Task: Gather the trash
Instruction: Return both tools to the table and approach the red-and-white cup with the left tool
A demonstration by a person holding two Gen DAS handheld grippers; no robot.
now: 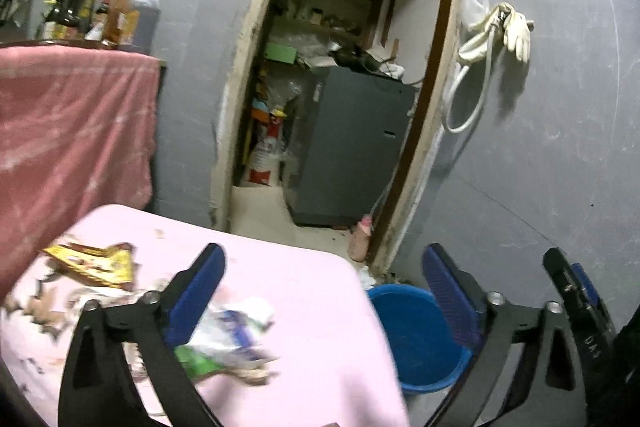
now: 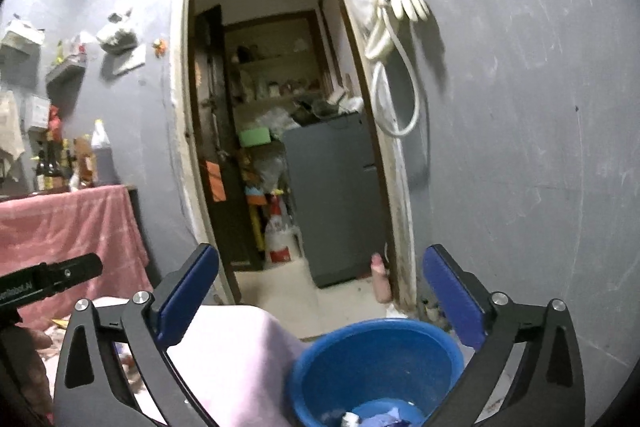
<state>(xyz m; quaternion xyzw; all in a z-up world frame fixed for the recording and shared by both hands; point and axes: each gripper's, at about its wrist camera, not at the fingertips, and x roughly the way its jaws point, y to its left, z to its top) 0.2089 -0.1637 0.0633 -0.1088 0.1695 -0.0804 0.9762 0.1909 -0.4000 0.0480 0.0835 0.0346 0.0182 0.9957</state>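
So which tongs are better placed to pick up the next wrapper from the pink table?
The left tongs, probably. They stand open over the pink table, with a crumpled wrapper right by them. The right tongs, also open and empty, face the blue bucket instead.

Lived-in home, kitchen corner. My view: sauce and oil bottles (image 1: pixel 100 15) crowded on counter draped in pink cloth (image 1: pixel 76 123). Open doorway (image 2: pixel 280 107) into cluttered storeroom: shelves, grey fridge (image 2: pixel 340 195), sacks. Rubber gloves (image 1: pixel 516 27) and hose hung on grey wall.
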